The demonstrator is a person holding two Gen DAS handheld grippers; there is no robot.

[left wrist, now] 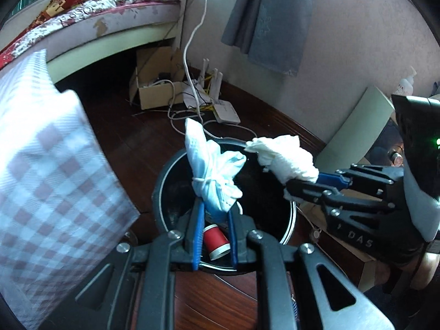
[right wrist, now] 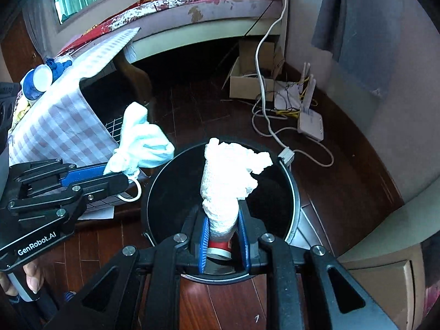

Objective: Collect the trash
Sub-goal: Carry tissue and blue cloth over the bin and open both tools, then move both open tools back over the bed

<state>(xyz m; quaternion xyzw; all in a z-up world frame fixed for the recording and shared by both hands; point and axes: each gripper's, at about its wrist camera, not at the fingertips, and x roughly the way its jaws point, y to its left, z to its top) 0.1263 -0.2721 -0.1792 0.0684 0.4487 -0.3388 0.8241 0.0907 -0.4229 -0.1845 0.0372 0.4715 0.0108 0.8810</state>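
Observation:
My left gripper [left wrist: 216, 211] is shut on a crumpled light-blue face mask [left wrist: 213, 165], held over the round black trash bin [left wrist: 158, 192]. A red can [left wrist: 217, 240] lies at the bin's bottom. From the right, my right gripper [left wrist: 301, 184] reaches over the bin, shut on a wad of white tissue [left wrist: 286, 155]. In the right wrist view the right gripper [right wrist: 224, 220] pinches the tissue wad [right wrist: 228, 170] above the bin [right wrist: 293, 187] and the red can [right wrist: 220, 247]. The left gripper [right wrist: 122, 174] with the mask [right wrist: 140, 143] sits at the bin's left edge.
A table with a checked cloth [left wrist: 55, 165] [right wrist: 60, 126] stands close on the left, a blue-and-white object [right wrist: 38, 81] on top. Beyond the bin are a cardboard box [left wrist: 156, 93], a white router [right wrist: 310, 126] with cables, a bed [left wrist: 110, 13] and a green cabinet [left wrist: 357, 126].

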